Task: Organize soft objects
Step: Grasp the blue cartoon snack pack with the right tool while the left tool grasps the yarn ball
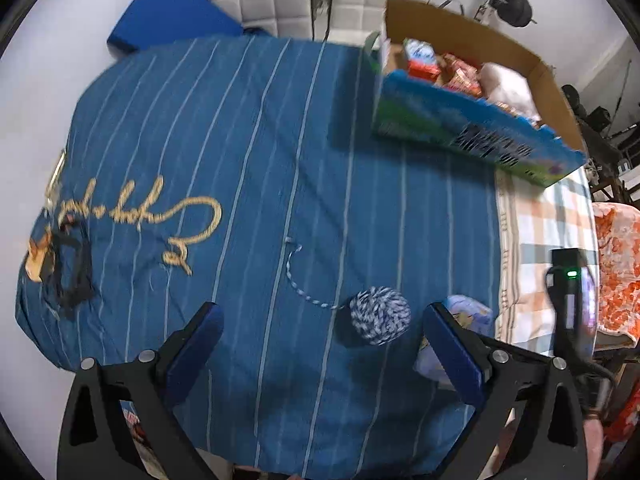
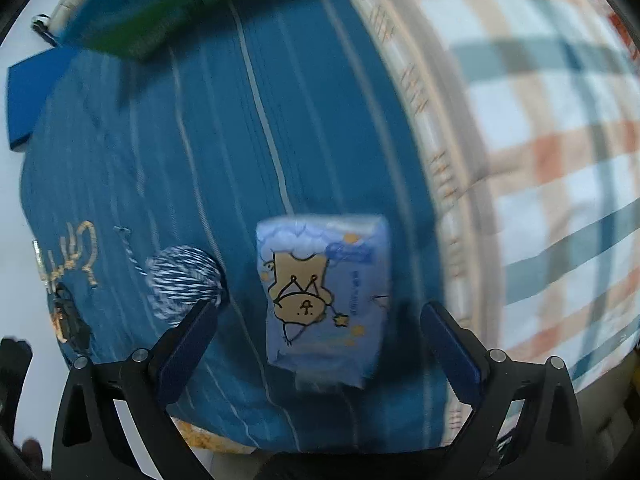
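**Soft goods on striped blue cloth: both grippers wide and empty**

Left gripper [image 1: 322, 336]: jaws spread wide, nothing between them. It hovers above the blue striped cloth [image 1: 256, 152] that covers the table.

Right gripper [image 2: 318, 336]: jaws equally wide apart, holding nothing. It shows as a dark body with a green light at 3 o'clock in the left wrist view.

Yarn ball [image 1: 380, 315]: blue-and-white, round, lying on the cloth just inside the left gripper's right finger. A loose twisted strand trails from it toward 10 o'clock. In the right wrist view it sits at 9 o'clock, beside that gripper's left finger.

Tissue pack [image 2: 326, 304]: pale blue soft packet printed with a crowned bear, flat on the cloth, between the right gripper's fingers and slightly ahead of them. In the left wrist view, it is partly hidden behind the right finger.

Cardboard box [image 1: 472, 92]: open-topped, printed blue and green outside, at 1 o'clock on the cloth in the left wrist view; holds several wrapped packets and something white.

Checked cloth [image 2: 540, 140]: orange, teal and white, adjoining the blue cloth at 3 o'clock.

Gold embroidery [image 1: 160, 224]: script stitched on the cloth at 9 o'clock.
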{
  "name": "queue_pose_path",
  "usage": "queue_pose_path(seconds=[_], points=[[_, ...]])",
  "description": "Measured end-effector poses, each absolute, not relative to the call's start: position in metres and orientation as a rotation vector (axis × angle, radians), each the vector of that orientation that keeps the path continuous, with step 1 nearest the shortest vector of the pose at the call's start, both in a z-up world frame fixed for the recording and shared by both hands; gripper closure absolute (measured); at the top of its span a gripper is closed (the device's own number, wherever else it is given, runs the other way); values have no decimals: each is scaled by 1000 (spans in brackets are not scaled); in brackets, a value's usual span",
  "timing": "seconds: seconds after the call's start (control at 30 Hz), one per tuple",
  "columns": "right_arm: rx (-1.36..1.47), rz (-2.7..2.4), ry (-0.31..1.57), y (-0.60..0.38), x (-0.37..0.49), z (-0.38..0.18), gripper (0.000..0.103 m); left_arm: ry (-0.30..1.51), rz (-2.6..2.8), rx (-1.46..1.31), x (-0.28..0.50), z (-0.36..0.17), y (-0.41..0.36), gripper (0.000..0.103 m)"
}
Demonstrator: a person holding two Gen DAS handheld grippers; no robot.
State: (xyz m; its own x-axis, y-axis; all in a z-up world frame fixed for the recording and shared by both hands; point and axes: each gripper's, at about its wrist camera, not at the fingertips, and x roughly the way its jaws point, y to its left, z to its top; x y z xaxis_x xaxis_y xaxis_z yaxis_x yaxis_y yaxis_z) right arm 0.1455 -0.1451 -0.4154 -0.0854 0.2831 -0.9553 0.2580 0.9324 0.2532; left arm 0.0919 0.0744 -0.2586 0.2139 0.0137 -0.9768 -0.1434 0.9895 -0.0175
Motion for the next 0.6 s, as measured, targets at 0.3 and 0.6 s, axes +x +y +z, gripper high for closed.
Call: queue_pose_path(seconds=[0.3, 0.6], points=[[265, -7, 1747, -108, 133, -461, 47, 1433, 105, -140, 96, -299, 74, 1], [231, -67, 1701, -153, 120, -442, 53, 1541, 40, 2, 111, -376, 14, 1]])
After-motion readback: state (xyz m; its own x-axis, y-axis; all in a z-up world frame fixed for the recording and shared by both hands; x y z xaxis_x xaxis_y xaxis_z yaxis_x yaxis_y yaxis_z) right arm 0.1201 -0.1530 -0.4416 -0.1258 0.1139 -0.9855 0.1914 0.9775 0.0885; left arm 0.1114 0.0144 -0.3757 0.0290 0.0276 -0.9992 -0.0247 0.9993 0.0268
